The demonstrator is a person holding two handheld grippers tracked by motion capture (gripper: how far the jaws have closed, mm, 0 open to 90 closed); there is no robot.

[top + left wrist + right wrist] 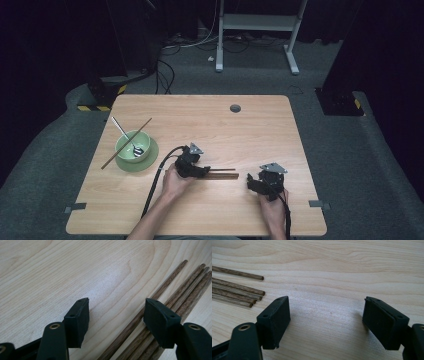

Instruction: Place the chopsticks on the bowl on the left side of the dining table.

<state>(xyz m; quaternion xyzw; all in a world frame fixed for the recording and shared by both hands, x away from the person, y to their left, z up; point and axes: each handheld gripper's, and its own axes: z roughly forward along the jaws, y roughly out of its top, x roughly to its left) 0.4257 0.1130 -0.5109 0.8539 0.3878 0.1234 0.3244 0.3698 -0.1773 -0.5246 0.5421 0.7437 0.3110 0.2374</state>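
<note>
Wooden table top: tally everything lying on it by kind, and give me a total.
Brown wooden chopsticks: 6 (5 lying flat together, 1 leaning across the bowl)
Round pale green bowl: 1
Round green saucer under the bowl: 1
Metal spoon in the bowl: 1
Total: 9

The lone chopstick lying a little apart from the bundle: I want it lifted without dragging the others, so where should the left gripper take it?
Grip the lone chopstick partway along its shaft, from above, jaws across it. It lies flat with bare table on its outer side; the bundle crowds the other.
</note>
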